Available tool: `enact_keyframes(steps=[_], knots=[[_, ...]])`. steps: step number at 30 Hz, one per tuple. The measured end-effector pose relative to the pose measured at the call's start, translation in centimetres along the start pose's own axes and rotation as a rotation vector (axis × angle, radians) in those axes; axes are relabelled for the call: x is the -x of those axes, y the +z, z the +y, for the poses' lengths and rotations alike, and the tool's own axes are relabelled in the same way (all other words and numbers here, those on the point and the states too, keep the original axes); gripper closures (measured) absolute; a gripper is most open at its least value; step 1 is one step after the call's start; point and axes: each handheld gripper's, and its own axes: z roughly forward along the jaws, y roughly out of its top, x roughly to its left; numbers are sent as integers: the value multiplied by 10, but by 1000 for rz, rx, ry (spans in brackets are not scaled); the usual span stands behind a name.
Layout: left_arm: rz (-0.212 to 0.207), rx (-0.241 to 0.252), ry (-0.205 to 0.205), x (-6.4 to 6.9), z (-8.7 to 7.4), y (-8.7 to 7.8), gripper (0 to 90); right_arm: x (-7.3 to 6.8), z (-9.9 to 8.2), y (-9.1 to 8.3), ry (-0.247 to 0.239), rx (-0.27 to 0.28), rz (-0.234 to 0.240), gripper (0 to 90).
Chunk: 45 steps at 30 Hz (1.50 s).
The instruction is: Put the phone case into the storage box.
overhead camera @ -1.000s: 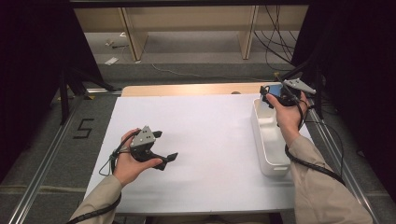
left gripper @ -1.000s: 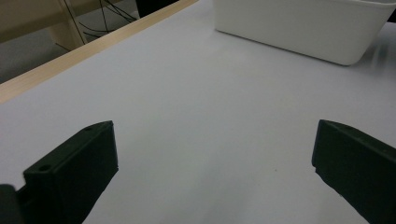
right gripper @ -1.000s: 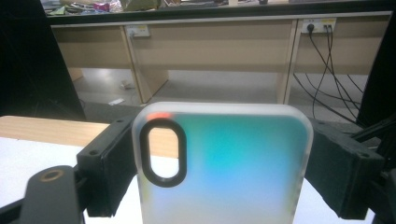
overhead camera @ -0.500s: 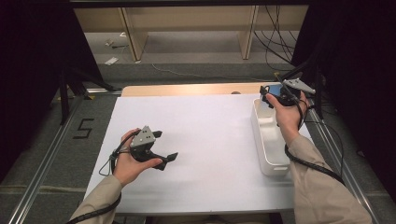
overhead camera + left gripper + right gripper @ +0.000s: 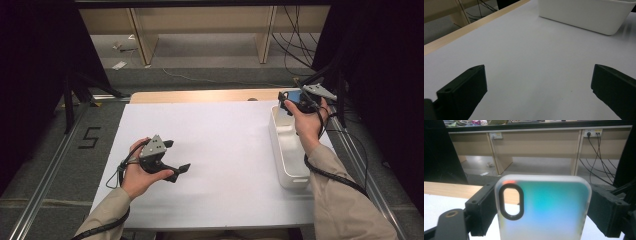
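Nothing has moved since the earlier pictures: both hands sit just where they were, and the phone case is in the same spot.

What could go wrong? The phone case (image 5: 544, 207) is smooth and slippery-looking, and it is pinched only by its two long edges. If the squeeze gets softer, or the hand tips, I think the case could slide out. It could land in the white bin (image 5: 280, 150) under it, or hit the rim and bounce onto the white table (image 5: 225, 150). A bump against the far end of the bin could also knock it crooked.

Now the tongs. The right tongs (image 5: 292, 100) are clamped on the phone case, with one black jaw on each side of it. The jaws stand wide because the case is wide. They hold it up over the far end of the bin, with the camera hole (image 5: 511, 201) on the left in the right gripper view.

The left tongs (image 5: 175, 157) are far from the bin, across the table. Their jaws are wide apart, with nothing between them and nothing touching them.
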Motion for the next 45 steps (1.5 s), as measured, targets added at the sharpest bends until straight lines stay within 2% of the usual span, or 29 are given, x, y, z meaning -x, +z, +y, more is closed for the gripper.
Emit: enact_keyframes(steps=[14,45], knots=[[-1,0,0,0,0,0,0,1,-1,4,2,-5,-9,178],[-1,0,0,0,0,0,0,0,-6,15,-31,-40,-31,177]])
